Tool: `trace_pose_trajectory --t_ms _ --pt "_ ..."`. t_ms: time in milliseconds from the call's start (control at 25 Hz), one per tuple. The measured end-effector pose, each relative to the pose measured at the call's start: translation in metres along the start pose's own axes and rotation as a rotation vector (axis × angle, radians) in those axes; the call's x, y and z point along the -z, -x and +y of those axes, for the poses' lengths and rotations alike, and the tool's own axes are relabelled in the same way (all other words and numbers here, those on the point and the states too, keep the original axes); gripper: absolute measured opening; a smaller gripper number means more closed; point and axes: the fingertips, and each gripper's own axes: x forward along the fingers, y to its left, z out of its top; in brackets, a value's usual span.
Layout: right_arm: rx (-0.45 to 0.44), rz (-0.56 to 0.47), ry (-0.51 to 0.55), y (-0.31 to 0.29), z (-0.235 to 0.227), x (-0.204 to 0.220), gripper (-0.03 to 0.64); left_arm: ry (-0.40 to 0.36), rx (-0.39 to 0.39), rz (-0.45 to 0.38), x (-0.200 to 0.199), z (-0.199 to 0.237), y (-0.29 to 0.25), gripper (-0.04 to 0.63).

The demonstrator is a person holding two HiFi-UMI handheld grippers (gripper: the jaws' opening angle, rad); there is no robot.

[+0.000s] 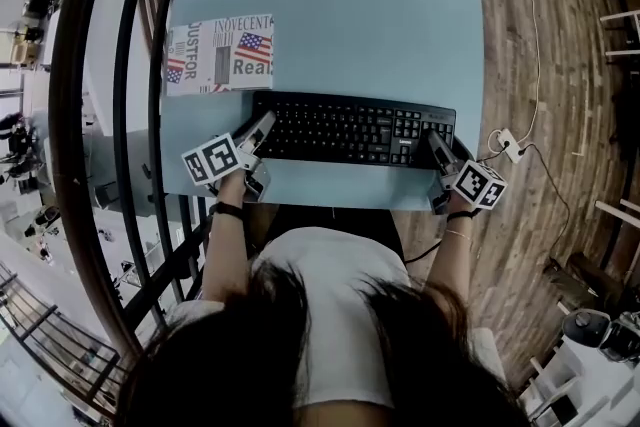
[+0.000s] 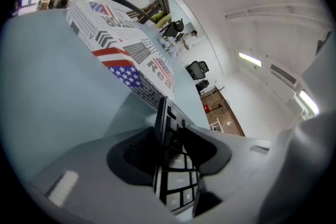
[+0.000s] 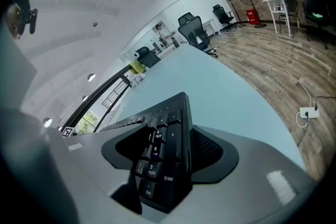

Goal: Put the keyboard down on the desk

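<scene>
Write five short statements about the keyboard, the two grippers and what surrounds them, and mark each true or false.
1. The left gripper has its jaws shut on the left end of the keyboard. True.
2. The right gripper hangs open, clear of the keyboard. False: its jaws clamp the number-pad end.
3. A printed sheet with a flag design lies on the desk, beyond the keyboard's left end. True.
4. The keyboard is white. False: it is black.
5. The floor on the person's right is carpeted. False: it is wood planks.
</scene>
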Motion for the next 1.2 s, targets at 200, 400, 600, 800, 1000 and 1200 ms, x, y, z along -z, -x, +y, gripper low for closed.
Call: trace_pose_trajectory --t_ms 200,400,600,800,1000,1200 --pt "0.011 0.038 -0.020 -0.005 0.001 0.004 0.240 -0.006 -0.065 0.021 0.003 0.007 -0.002 0.195" --pt "0.012 0.050 -0.033 -0.006 0.003 0.004 0.241 -0.005 -0.110 0.030 0.003 0.009 -0.001 0.199" --pt "0.023 0.058 -0.045 -0.006 0.002 0.003 0.242 0.002 -0.145 0.035 0.003 0.010 -0.002 0.201" --pt "0.050 0.095 -0.065 -0.013 0.002 0.005 0.244 0.003 -0.180 0.024 0.000 0.016 -0.002 0.201" --pt "0.094 0.105 -0.025 -0.011 0.001 0.005 0.256 -0.037 -0.236 0.016 0.000 0.018 0.001 0.210" --pt "0.164 0.091 0.123 -0.007 -0.002 -0.006 0.263 -0.135 -0.292 -0.013 -0.002 0.018 0.006 0.250"
